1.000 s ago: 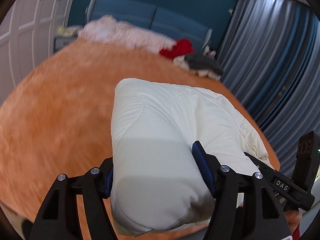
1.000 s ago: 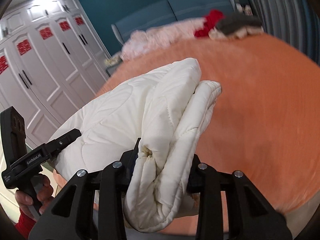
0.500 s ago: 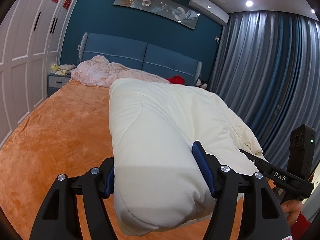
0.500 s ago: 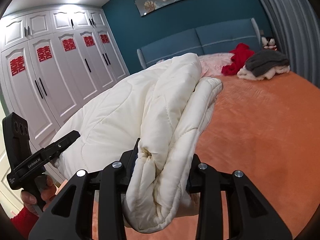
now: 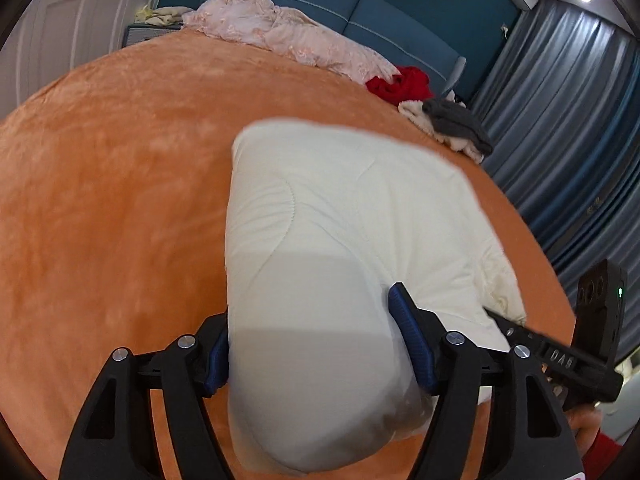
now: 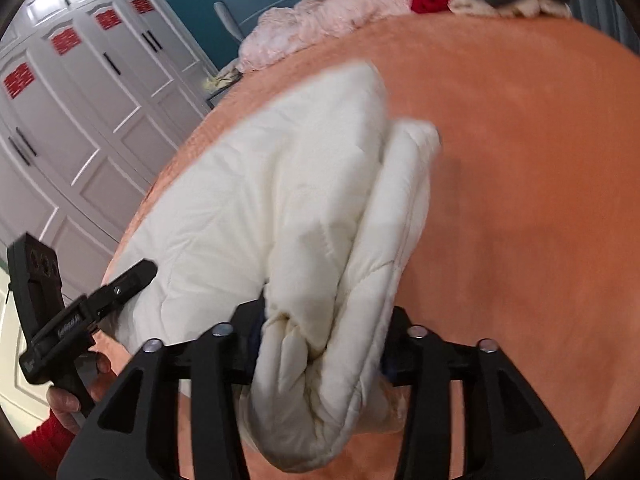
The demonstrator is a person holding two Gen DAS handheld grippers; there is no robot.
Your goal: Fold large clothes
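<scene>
Wardrobe (image 6: pixel 92 92): white panelled doors with red paper emblems, far left of the room, now high in the right wrist view, where half a second ago it filled the left side at eye level
Left gripper (image 5: pixel 316 344): blue pads set against both flanks of a thick rounded end of the quilt; jaws opening, bundle still between them, grip easing rather than gone
Quilt (image 5: pixel 340 216): cream, quilted, folded into a fat bundle; half a second ago it stood up against the headboard and wall, now it lies low over the orange spread, far edge blurred with motion
Right gripper (image 6: pixel 320 344): a bunched, layered end of the quilt between its fingers; jaws opening faster than the left pair, fabric still filling the gap
Bed cover (image 5: pixel 112 184): orange plush, bare around the bundle, receiving surface
Pink bedding (image 5: pixel 280 32): heaped at the headboard, well apart from the quilt
Red garment (image 5: pixel 404 84): beside the pink heap, untouched
Grey and cream pile (image 5: pixel 456 124): at the right edge by the curtain (image 5: pixel 568 128), well apart
Change: both hands have come down and tipped toward the bed, both pairs of jaws starting to part
Meaning for task: judged as the set-down of a folded bundle; fold appears made, release in progress, tidy landing not yet confirmed
</scene>
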